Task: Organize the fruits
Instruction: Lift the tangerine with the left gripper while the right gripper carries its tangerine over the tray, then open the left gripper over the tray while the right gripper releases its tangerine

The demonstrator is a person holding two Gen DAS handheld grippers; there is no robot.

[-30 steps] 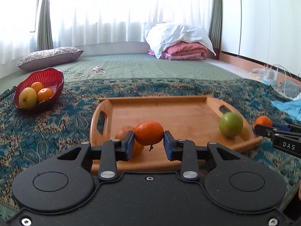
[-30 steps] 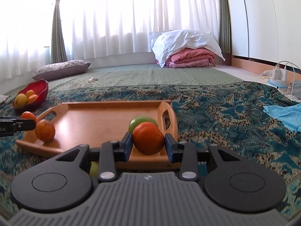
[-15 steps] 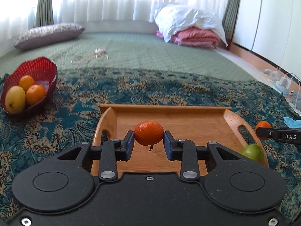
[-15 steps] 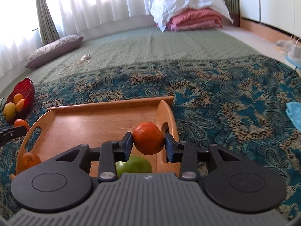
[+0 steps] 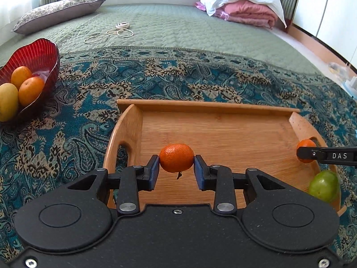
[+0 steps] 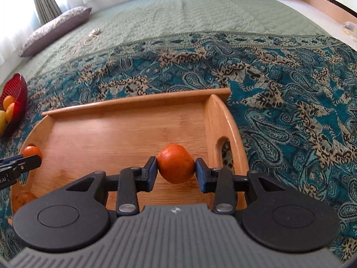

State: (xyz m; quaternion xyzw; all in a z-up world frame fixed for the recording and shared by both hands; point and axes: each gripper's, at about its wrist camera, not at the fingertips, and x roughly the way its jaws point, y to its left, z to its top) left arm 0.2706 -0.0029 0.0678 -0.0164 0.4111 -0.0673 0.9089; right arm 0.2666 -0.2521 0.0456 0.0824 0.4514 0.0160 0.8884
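Note:
My left gripper (image 5: 176, 170) is shut on a small mandarin (image 5: 176, 159) and holds it above the left part of the wooden tray (image 5: 223, 131). Over the tray's right part, my right gripper (image 6: 176, 179) is shut on a larger orange (image 6: 175, 165). Each gripper shows in the other view: the right gripper (image 5: 301, 154) at the right edge, the left gripper (image 6: 36, 160) at the left edge. A green fruit (image 5: 324, 186) lies in the tray's near right corner. Another orange fruit (image 6: 23, 197) lies in its near left corner.
A red glass bowl (image 5: 45, 51) holding two oranges and a yellow fruit stands left of the tray on the teal patterned cloth (image 5: 200, 78). Beyond lie a green quilt with a coiled cord (image 5: 116, 32), a pillow (image 5: 58, 11) and folded bedding (image 5: 245, 11).
Both grippers have moved forward over the tray and tipped downward, each still gripping its fruit. The green fruit has slid to the left view's lower right and left the right view.

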